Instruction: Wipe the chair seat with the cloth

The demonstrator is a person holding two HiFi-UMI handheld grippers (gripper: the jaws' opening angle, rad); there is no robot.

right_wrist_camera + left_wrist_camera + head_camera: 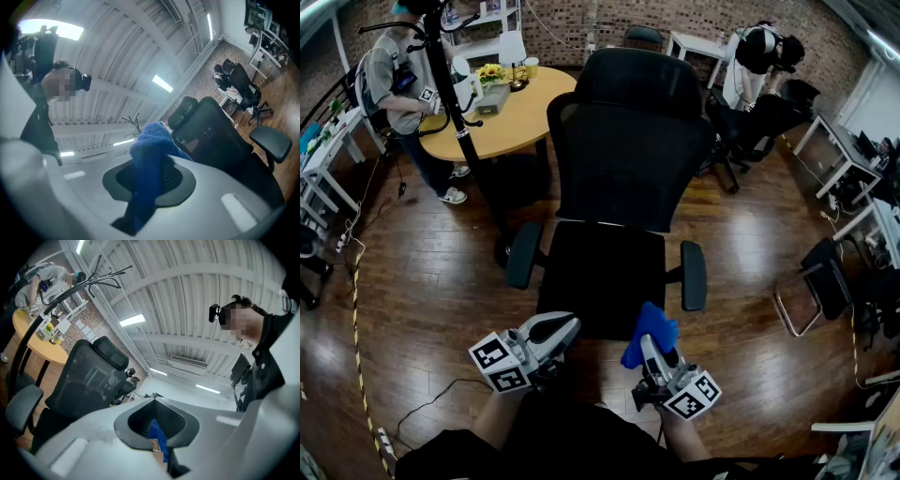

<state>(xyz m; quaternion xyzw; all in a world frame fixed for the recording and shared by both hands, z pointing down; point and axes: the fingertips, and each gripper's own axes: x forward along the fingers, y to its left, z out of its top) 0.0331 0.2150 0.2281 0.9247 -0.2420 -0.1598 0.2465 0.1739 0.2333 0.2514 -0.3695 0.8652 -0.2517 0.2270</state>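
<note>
Cloth of blue terry fabric (651, 330) sits clamped in the right tool (652, 354), bunched at the front right corner of the black office chair seat (598, 272). The left tool (555, 330), jaws nearly together and empty, hovers by the seat's front edge.

Centre of the head view: office chair (623, 150), black throughout, its backrest a fine see-through mesh and its seat (600, 277) matt black. Lower centre: cloth (654, 330), saturated blue, against the pale grey right gripper (651, 345). The left gripper (570, 326) is likewise pale grey, with black pads. Each marker cube (500, 364) bears black square codes on white. Upper left — round table (516, 117), yellow-tan wood. Floor (441, 272) — glossy dark reddish-brown planks, with yellow-and-black striped tape (356, 309) near the left edge.
</note>
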